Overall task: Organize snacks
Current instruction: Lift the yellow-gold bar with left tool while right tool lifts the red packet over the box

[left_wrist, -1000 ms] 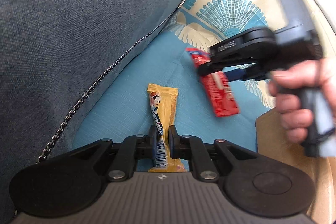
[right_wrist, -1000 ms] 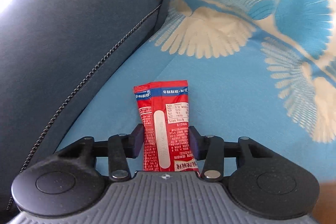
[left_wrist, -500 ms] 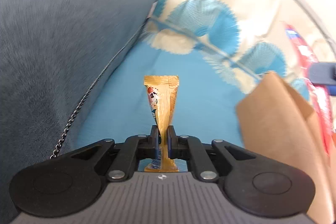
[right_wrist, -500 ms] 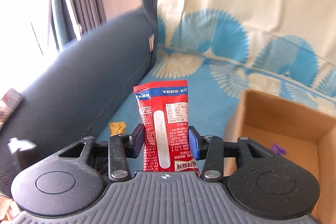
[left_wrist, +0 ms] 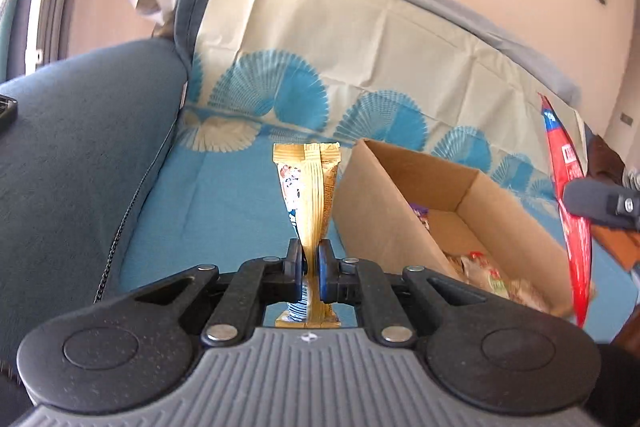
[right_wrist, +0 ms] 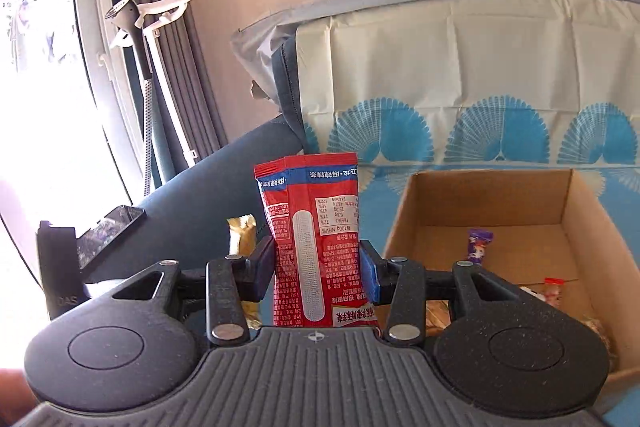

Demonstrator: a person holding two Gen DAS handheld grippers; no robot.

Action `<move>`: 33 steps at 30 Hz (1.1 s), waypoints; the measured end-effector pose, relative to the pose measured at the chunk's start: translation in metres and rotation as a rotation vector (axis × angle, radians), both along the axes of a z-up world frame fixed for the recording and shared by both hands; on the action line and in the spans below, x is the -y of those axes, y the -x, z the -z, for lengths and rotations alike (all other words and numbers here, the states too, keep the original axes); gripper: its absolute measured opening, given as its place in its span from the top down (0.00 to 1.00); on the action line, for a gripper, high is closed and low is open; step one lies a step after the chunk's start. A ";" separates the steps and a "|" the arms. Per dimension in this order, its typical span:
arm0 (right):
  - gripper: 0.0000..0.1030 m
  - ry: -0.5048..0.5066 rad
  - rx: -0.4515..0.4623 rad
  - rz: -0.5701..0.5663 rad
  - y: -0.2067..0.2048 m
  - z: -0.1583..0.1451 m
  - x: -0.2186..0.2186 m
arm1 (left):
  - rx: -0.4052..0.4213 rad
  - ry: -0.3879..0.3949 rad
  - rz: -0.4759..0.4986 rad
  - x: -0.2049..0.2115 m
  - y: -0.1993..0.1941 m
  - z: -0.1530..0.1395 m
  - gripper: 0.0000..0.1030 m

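My left gripper [left_wrist: 310,267] is shut on a yellow snack packet [left_wrist: 308,187] and holds it upright above the blue sofa seat, just left of an open cardboard box [left_wrist: 384,219]. My right gripper [right_wrist: 317,267] is shut on a red snack packet [right_wrist: 312,227], held upright left of the same box [right_wrist: 404,223]. The red packet also shows at the right edge of the left wrist view [left_wrist: 568,195]. The yellow packet shows behind my right gripper's left finger [right_wrist: 241,235]. Several small snacks lie inside the box.
A dark blue sofa armrest [left_wrist: 80,155] is at left, with a phone [right_wrist: 112,231] lying on it. A patterned cream and blue cover [right_wrist: 460,87] drapes the sofa back. A window and curtain [right_wrist: 160,67] stand at far left.
Both grippers have lifted their packets off the sofa seat and risen. The views now look across the sofa, and the cardboard box has come into sight.
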State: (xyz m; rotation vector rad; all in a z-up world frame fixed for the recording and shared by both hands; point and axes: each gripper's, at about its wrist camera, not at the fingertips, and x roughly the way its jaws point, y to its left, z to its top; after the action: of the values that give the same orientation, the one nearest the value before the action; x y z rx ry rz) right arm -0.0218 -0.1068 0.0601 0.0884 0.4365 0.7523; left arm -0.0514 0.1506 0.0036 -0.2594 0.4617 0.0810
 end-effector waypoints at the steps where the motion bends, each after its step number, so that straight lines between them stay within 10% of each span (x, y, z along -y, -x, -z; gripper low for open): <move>1: 0.56 -0.004 0.011 0.003 0.003 0.003 0.006 | 0.001 -0.007 -0.002 0.004 0.004 0.002 0.92; 33: 0.56 -0.298 -0.011 0.232 -0.039 0.062 0.137 | -0.087 -0.099 -0.032 0.024 -0.008 0.017 0.92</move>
State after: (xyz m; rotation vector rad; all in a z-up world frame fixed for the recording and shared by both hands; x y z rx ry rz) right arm 0.0172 -0.2443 -0.0014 0.4162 0.3151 0.5837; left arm -0.0433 0.1269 -0.0136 -0.1662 0.5386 0.1467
